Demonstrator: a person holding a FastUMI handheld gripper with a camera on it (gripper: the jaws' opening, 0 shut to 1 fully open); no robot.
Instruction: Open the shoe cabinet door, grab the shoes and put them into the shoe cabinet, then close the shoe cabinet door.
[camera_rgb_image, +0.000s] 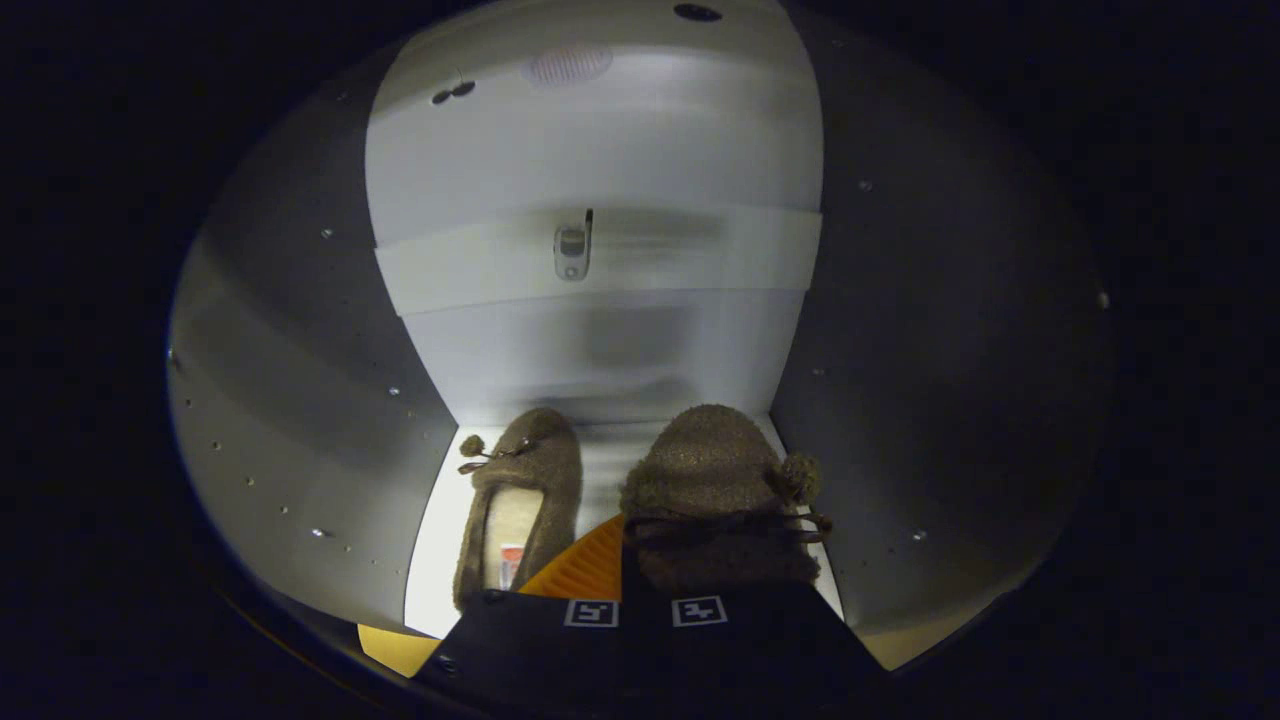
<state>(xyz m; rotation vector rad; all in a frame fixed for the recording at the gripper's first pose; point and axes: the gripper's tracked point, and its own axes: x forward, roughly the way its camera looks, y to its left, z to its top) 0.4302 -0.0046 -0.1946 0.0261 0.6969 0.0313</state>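
Observation:
I am looking into the open shoe cabinet (600, 350). Two brown fuzzy slippers point toward its back wall. The left slipper (520, 500) lies flat on the white cabinet floor (437, 560), its pale lining showing. The right slipper (712, 500), with a pompom and a bow, sits right at my gripper (625, 535). One finger (580, 572) presses against its inner side; the other is hidden by the slipper. The fingers stand close together, shut on the slipper's side, and the slipper is at floor level beside the right wall.
The cabinet's side walls (300, 400) with rows of peg holes close in on both sides. A cross panel with a small metal fitting (572, 250) runs across the back wall. A narrow strip of floor separates the two slippers.

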